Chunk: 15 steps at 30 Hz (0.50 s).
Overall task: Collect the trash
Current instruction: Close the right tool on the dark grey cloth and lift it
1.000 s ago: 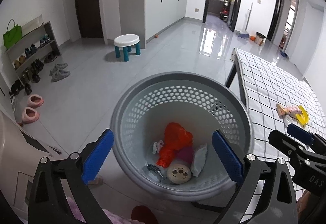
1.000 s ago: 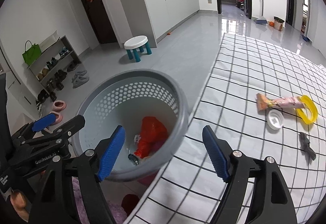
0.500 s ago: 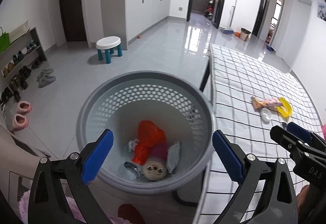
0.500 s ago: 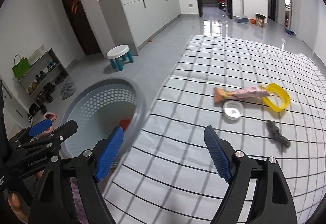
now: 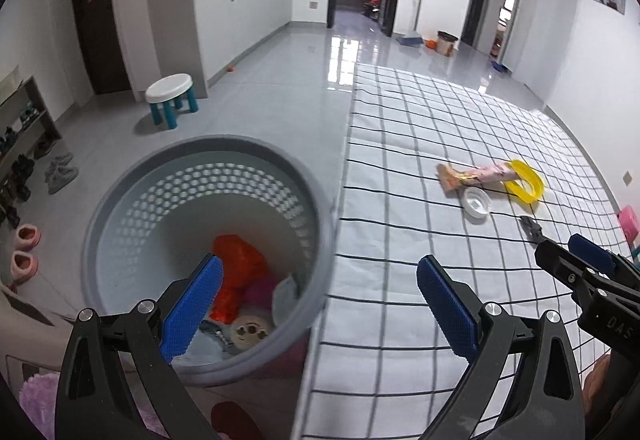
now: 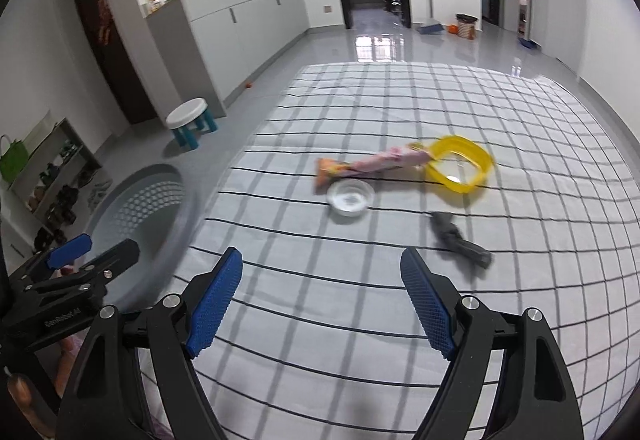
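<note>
Trash still waiting to be collected lies on the checked tablecloth (image 6: 360, 320), ahead of the right gripper (image 6: 320, 300), whose blue pads stand spread with nothing between them. The left gripper (image 5: 316, 304) is likewise wide open and empty, hanging over the table's left edge where it meets the grey basket (image 5: 120, 200). Both views have swung away from the basket and toward the table since a second ago: the basket filled the middle of each picture then and now sits at the left. Judging by that, one drop-off is over and the next pick-up is starting. Inside the basket already lie an orange bag (image 5: 240, 260), a round lid and some white scraps. Toward the table's middle lie a pink wrapper (image 6: 372, 164) touching a yellow ring-shaped container (image 6: 460, 164), with a small white dish (image 6: 351, 197) just beside the wrapper. Nearer the right gripper, slightly toward the table's right edge, lies a dark crumpled scrap (image 6: 460, 240), probably the easiest next target.
</note>
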{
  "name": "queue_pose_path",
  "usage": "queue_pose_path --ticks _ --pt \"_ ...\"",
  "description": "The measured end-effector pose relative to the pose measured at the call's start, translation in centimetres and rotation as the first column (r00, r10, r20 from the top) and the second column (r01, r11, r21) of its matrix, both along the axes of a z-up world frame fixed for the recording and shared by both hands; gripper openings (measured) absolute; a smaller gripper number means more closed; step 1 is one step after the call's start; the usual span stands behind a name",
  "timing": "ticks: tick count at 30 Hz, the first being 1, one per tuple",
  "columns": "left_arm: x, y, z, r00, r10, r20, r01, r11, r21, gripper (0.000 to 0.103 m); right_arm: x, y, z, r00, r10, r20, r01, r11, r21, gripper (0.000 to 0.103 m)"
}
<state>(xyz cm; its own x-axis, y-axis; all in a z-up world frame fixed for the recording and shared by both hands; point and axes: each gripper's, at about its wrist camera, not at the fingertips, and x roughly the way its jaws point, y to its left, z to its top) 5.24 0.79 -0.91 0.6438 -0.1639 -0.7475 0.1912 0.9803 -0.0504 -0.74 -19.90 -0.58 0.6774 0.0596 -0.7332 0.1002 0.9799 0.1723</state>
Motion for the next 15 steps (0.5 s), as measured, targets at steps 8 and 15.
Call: queue_pose_path --ticks 8,15 --pt "0.7 -3.9 -1.0 0.998 -0.061 -0.018 0.061 0.998 0.018 0.096 -0.1 -5.0 -1.9 0.995 -0.086 -0.046 0.086 0.996 -0.005 0.078" --pt "1.5 -6.5 -2.1 0.994 -0.099 -0.037 0.101 0.994 0.035 0.096 1.1 -8.0 -3.7 0.989 -0.122 -0.084 0.120 0.993 -0.020 0.078"
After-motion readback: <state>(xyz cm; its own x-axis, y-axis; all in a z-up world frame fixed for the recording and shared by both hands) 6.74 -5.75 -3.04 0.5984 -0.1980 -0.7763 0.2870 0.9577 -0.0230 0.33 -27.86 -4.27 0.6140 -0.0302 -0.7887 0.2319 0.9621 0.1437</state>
